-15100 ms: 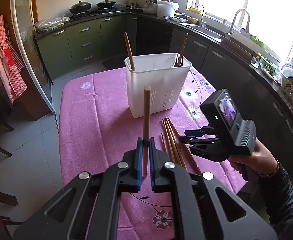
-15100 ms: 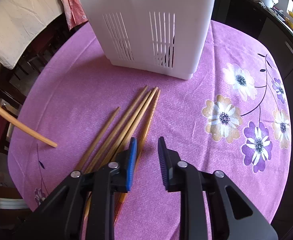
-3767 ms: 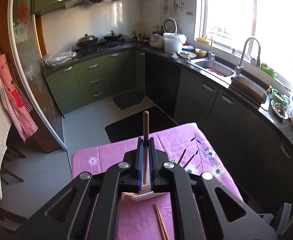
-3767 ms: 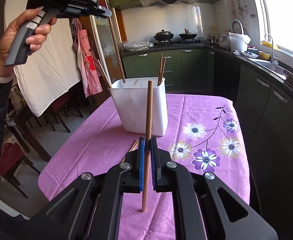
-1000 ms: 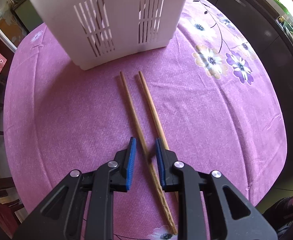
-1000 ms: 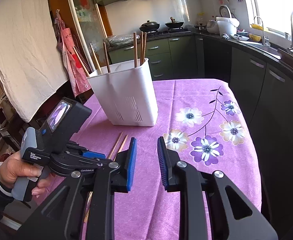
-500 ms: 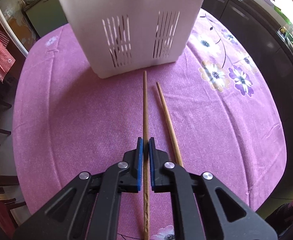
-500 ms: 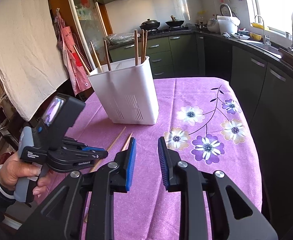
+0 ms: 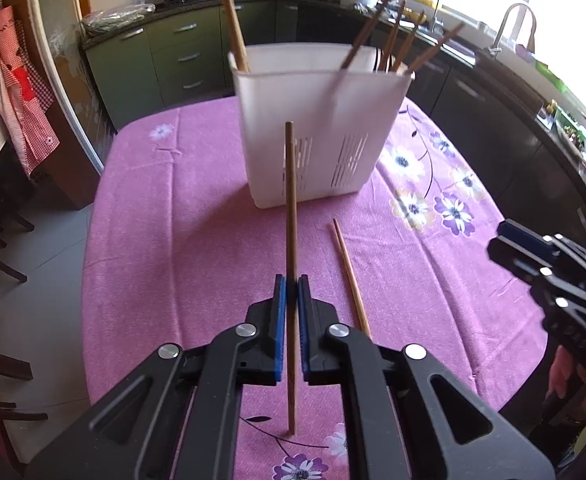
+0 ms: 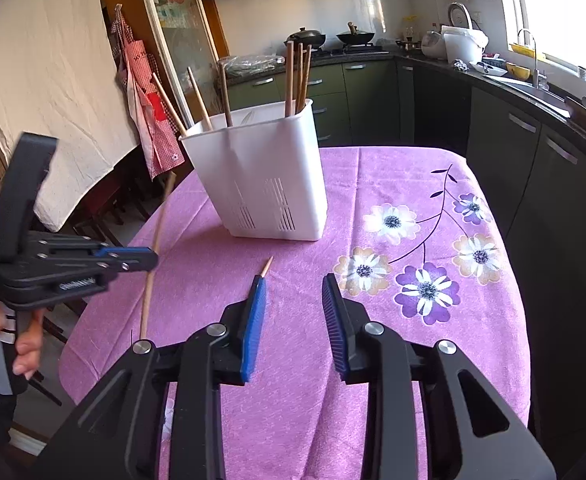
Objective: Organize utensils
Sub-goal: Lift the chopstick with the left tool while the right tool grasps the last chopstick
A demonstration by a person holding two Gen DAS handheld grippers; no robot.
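Your left gripper point(image 9: 289, 292) clamped on one chopstick point(image 9: 291, 208) held upright above the table's point(image 9: 181, 248) near edge, your right gripper point(image 10: 293, 300) opening with nothing between its jaws, last chopstick point(image 9: 351, 280) flat on the cloth between you and the white holder point(image 9: 317, 120), open cloth toward the right edge.

Our left gripper point(image 9: 289, 292) sits at the bottom centre of its own wrist view, blue pads pressed together on a chopstick point(image 9: 291, 216) that stands nearly upright between them; in the right wrist view the same gripper point(image 10: 149, 258) enters from the left edge, held level, with our left hand point(image 10: 1, 340) wrapped round its grip at the lower left. Our right gripper point(image 10: 293, 292) fills the bottom centre of its own view, its jaws opening with nothing between them. In the left wrist view it point(image 9: 505, 246) shows at the right edge, pointing toward the frame's centre, our right hand point(image 9: 569, 376) below it.
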